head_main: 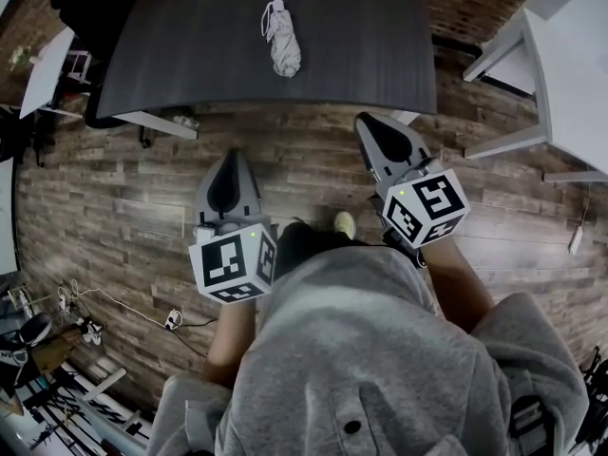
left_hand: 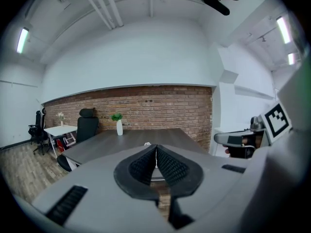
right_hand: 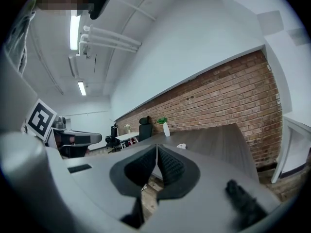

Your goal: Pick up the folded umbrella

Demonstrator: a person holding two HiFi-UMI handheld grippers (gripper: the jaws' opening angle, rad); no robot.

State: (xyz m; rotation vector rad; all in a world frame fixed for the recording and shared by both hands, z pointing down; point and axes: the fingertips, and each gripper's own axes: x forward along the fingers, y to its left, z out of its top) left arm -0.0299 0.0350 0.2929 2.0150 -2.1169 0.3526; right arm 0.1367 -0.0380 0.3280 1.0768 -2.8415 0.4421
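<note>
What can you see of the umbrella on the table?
The umbrella is pale grey, folded into a short crumpled fabric bundle, with a thin strap loop at its far end. It lies flat on the dark table, lengthways front to back, near the front edge. Only the table touches it.

Empty right tongs (right_hand: 156, 149) pressed together; folded umbrella (right_hand: 181, 146) on dark table (right_hand: 218, 140) ahead, brick wall (right_hand: 228, 96) behind.

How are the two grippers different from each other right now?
The right gripper reaches nearer the edge of the dark table; the left gripper sits farther back. The left gripper points straight ahead, while the right gripper slants inward. Both have jaws shut, hold nothing, and are short of the folded umbrella.
</note>
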